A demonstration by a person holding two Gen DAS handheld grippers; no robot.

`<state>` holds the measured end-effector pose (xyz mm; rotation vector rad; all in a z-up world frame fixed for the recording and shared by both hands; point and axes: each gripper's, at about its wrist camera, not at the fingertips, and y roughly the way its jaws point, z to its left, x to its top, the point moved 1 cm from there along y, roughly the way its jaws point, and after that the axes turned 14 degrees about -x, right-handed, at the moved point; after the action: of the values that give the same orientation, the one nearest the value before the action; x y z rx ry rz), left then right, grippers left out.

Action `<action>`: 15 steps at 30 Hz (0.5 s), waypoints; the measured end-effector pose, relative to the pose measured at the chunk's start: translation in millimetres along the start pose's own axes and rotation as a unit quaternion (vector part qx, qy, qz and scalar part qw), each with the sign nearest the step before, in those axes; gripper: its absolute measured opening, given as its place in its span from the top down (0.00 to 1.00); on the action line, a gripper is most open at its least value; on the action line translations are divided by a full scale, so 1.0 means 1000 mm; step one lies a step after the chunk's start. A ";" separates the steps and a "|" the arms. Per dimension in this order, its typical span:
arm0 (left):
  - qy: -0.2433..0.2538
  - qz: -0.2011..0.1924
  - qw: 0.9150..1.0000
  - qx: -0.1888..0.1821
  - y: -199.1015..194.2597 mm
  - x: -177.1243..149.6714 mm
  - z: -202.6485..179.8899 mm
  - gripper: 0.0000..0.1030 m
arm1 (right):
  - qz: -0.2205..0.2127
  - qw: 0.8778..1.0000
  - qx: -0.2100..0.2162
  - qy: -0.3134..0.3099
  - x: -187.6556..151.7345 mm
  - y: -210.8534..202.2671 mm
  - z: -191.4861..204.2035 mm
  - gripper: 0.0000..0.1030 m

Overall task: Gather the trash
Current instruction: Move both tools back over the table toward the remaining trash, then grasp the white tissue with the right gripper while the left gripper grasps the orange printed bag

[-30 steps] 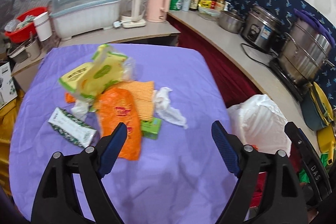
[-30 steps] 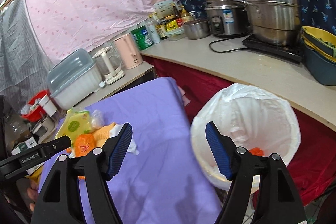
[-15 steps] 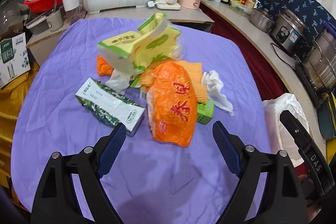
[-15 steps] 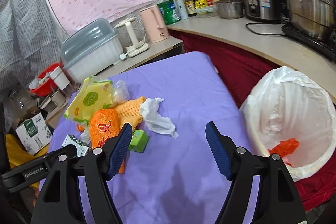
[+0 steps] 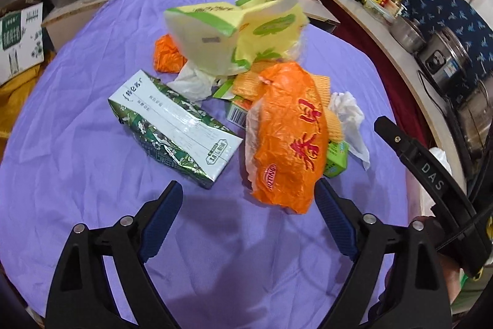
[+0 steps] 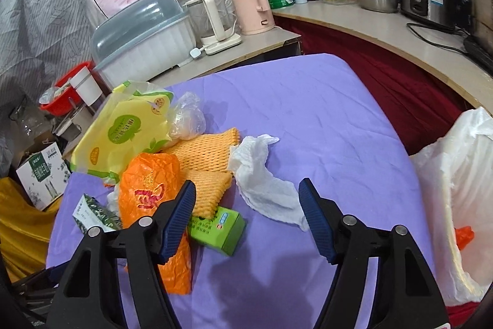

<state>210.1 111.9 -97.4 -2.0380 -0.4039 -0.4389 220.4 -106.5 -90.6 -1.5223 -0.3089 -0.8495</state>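
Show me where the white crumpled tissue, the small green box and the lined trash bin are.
white crumpled tissue (image 6: 262, 174): right wrist view, middle fold.
small green box (image 6: 220, 225): right wrist view, top face.
lined trash bin (image 6: 456, 174): right wrist view, white liner.

Each gripper (image 5: 248, 218) has 2 black arms with silver screws and ribbed blue pads (image 6: 181, 215).

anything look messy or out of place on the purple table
Yes: litter is heaped on the purple tablecloth. A crumpled orange plastic wrapper lies over a squashed green-and-white carton, a torn yellow-green package and a wadded white tissue.
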 end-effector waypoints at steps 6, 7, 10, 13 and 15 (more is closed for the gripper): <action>-0.024 0.003 1.000 -0.010 0.008 0.005 0.013 0.19 | 0.012 1.000 -0.004 -0.008 0.008 0.027 0.008 0.47; -0.026 0.003 1.000 -0.012 0.009 0.005 0.014 0.19 | 0.014 1.000 -0.003 -0.009 0.008 0.032 0.010 0.50; -0.026 0.007 1.000 -0.015 0.015 0.006 0.013 0.19 | 0.022 1.000 -0.002 -0.016 0.008 0.043 0.014 0.63; -0.028 0.013 0.999 -0.014 0.023 0.006 0.012 0.19 | 0.032 0.999 0.001 -0.021 0.006 0.050 0.014 0.90; -0.027 0.018 0.999 -0.013 0.028 0.006 0.010 0.19 | 0.027 1.000 -0.001 -0.015 0.004 0.046 0.009 0.94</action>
<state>229.6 108.4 -119.9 -2.0824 -0.3965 -0.3690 255.4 -106.5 -121.5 -1.5392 -0.2871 -0.7844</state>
